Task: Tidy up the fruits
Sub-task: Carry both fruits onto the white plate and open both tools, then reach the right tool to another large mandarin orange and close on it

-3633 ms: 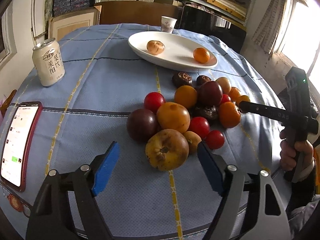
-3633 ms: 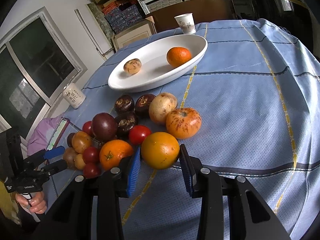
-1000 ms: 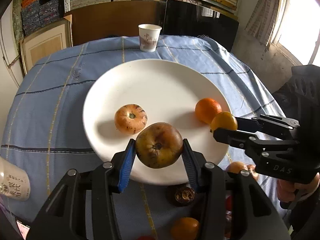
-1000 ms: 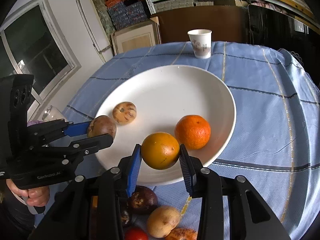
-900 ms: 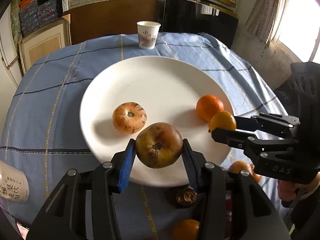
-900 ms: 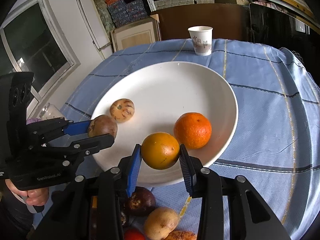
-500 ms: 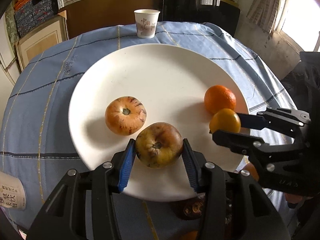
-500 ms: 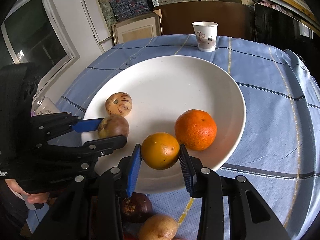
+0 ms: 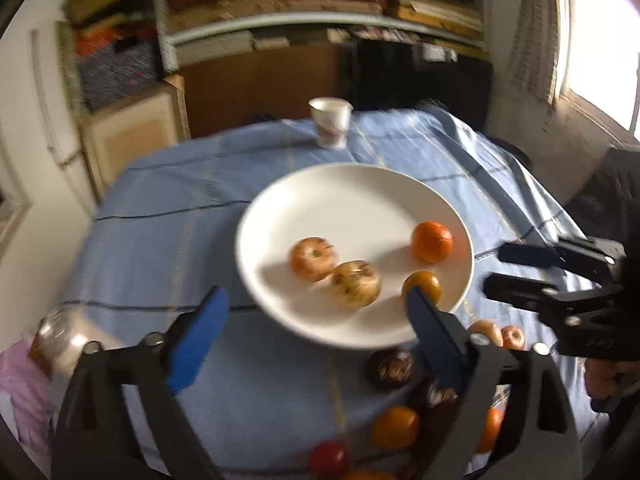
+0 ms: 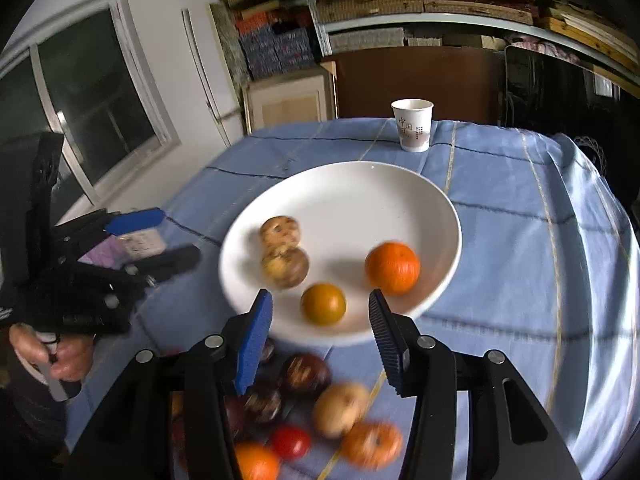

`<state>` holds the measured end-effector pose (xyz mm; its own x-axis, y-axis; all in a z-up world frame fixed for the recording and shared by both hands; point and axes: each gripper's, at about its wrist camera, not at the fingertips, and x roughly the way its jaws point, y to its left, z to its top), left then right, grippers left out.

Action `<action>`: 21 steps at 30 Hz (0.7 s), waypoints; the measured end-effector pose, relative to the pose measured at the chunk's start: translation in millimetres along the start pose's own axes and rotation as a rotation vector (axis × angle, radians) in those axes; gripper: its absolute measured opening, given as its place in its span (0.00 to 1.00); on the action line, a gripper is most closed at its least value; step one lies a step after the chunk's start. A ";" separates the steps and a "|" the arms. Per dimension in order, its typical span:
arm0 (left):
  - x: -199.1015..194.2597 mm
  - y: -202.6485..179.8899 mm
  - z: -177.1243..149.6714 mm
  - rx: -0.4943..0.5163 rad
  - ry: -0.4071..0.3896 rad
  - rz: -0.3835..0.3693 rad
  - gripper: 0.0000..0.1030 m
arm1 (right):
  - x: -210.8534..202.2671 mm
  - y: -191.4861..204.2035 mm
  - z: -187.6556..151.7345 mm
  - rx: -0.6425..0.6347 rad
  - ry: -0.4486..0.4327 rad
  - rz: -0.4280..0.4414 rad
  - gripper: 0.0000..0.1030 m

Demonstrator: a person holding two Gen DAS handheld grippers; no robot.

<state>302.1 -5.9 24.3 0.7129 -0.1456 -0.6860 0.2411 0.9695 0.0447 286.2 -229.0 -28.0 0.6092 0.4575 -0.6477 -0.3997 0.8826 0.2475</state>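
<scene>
A white plate on the blue tablecloth holds several fruits: a brownish apple, a striped fruit, an orange and a yellow-orange fruit. My left gripper is open and empty, above the plate's near edge; it also shows in the right wrist view. My right gripper is open and empty, just behind the yellow-orange fruit; it shows in the left wrist view.
A heap of loose fruits lies on the cloth in front of the plate. A paper cup stands beyond the plate. A drink can stands at the left. Shelves and boxes lie behind the table.
Both grippers have opened and let go their fruits onto the plate, then pulled back and up. The brownish apple lies by the striped fruit, the yellow-orange fruit near the orange.
</scene>
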 end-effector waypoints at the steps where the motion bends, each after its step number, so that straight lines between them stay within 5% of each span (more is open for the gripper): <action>1: -11.0 2.9 -9.6 -0.015 -0.022 0.007 0.91 | -5.6 -1.8 -8.6 0.013 -0.009 0.014 0.52; 6: -35.4 18.8 -53.9 -0.092 -0.069 0.010 0.93 | -20.7 -8.4 -61.4 0.126 -0.015 0.064 0.54; 10: -32.9 36.4 -85.2 -0.173 -0.028 -0.014 0.93 | -24.7 -0.1 -90.8 0.171 0.002 0.113 0.54; 21: -40.4 61.3 -117.8 -0.218 0.002 0.009 0.93 | -5.2 33.4 -111.7 0.122 0.099 0.079 0.54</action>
<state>210.5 82.6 -30.9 0.7127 -0.1369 -0.6880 0.0863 0.9904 -0.1077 193.2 -213.9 -96.9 0.5065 0.5184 -0.6890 -0.3542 0.8537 0.3819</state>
